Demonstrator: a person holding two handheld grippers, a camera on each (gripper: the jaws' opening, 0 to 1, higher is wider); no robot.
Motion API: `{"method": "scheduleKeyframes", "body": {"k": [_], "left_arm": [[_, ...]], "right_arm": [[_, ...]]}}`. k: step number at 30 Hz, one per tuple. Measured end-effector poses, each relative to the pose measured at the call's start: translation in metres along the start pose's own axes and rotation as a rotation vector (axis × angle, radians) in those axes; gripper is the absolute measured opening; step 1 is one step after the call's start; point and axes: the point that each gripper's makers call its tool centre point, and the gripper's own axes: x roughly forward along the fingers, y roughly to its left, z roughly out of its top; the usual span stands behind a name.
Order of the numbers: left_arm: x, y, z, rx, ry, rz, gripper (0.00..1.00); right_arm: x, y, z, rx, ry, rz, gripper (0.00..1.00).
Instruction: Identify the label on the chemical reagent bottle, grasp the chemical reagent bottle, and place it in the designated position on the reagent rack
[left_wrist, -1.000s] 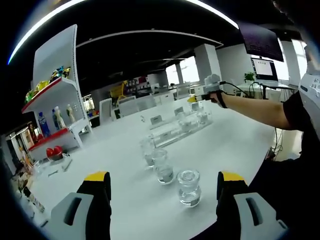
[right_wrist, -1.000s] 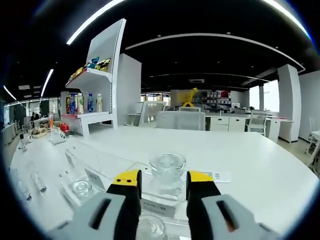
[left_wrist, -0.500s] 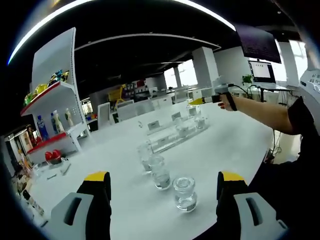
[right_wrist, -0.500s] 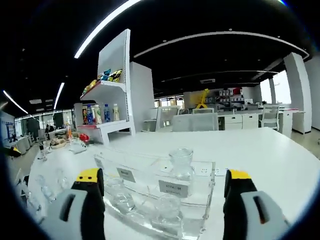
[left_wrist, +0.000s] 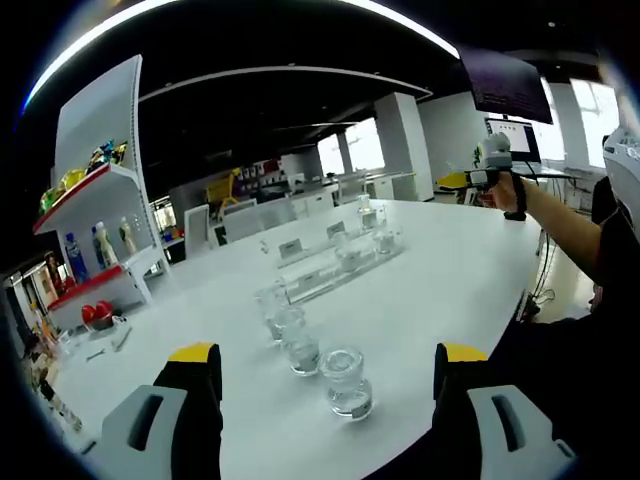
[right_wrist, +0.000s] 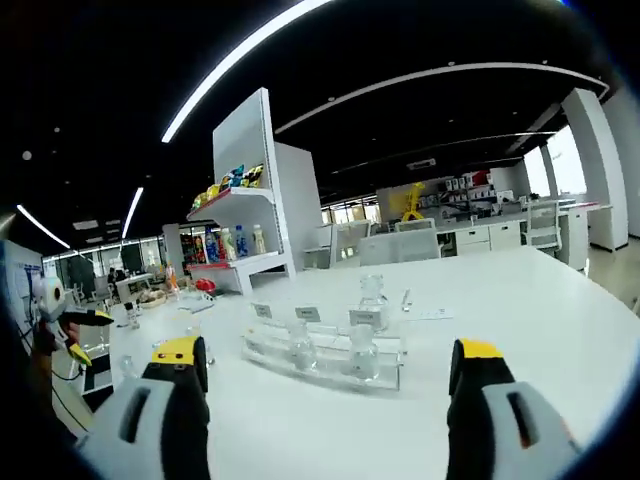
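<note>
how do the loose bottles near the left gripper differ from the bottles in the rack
The loose bottles stand bare on the white table in a tight row; the rack bottles sit spaced out inside the clear rack. The rack bottles have label cards by them; the loose ones have none. All are clear glass, upright, stoppered.

white table (left_wrist: 450, 260) before me carries a clear reagent rack (left_wrist: 335, 265) with bottles in it, plus three loose glass reagent bottles (left_wrist: 345, 380) nearer me.

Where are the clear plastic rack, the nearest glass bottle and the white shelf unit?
clear plastic reagent rack (right_wrist: 325, 362), right gripper view, front wall.
nearest clear glass stoppered bottle (left_wrist: 347, 383), left gripper view, its body.
white shelf unit (left_wrist: 95, 180), left gripper view, upper shelf.
</note>
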Motion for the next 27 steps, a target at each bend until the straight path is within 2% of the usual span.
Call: {"method": "scheduleKeyframes", "body": {"k": [7,10,14,19,21,27], "left_arm": [[-0.006,-0.005,0.003,0.009,-0.003,0.001,0.87],[-0.007,-0.008,0.006,0.011,-0.007,-0.005,0.87],[-0.007,-0.013,0.008,0.024,-0.006,-0.013,0.87],[-0.007,-0.02,0.013,0.04,-0.012,-0.028,0.87],[-0.007,-0.022,0.014,0.042,-0.012,-0.032,0.87],[-0.007,-0.026,0.015,0.047,-0.01,-0.037,0.87]], "right_arm": [[-0.058,0.001,-0.011,0.066,-0.005,-0.027,0.97],[-0.089,-0.005,-0.006,0.078,-0.027,-0.07,0.97],[-0.119,-0.006,0.0,0.078,-0.038,-0.105,0.97],[-0.147,-0.013,-0.002,0.034,-0.005,-0.146,0.97],[-0.161,-0.018,-0.001,0.02,-0.007,-0.177,0.97],[-0.185,-0.021,0.002,0.031,-0.023,-0.206,0.97]]}}
